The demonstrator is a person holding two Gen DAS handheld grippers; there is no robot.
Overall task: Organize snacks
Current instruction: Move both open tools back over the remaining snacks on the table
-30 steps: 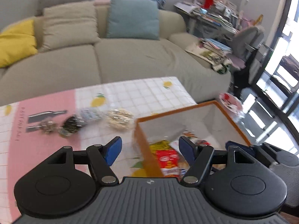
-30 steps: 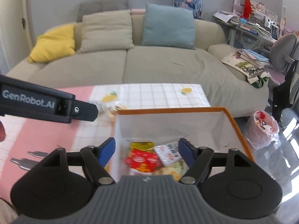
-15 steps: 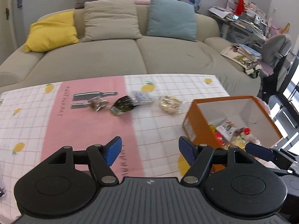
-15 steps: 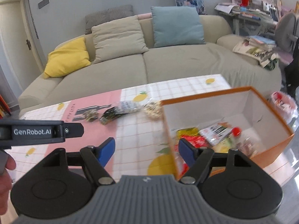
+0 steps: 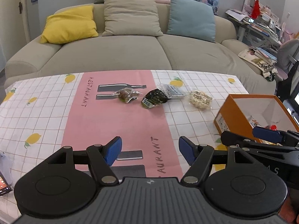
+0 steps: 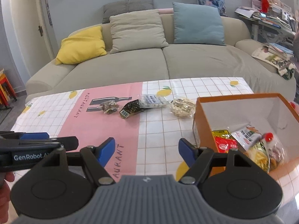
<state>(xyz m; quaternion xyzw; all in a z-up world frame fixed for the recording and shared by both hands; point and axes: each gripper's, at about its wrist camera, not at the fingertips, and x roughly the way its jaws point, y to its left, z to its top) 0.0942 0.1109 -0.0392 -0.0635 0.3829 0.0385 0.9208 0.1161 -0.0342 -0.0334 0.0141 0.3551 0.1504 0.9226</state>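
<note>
Beige sofa (image 5: 130,56) behind table; yellow cushion (image 5: 69,25), beige cushion (image 5: 130,16), blue cushion (image 5: 191,18) against backrest.

Left claw (image 5: 150,150) open, empty; 4 snack packets (image 5: 154,98) on tablecloth (image 5: 46,115); orange box (image 5: 233,119) right

Soft, even daylight fills the room, brightest toward the right side. The tablecloth (image 5: 115,115) looks evenly lit, with only faint shadows under the snack packets (image 5: 154,98). Both views bulge: the sofa (image 6: 149,63) curves and the corners go dark. The middle is sharp, but the packets inside the orange box (image 6: 211,117) are smeared at the right edge.
</note>
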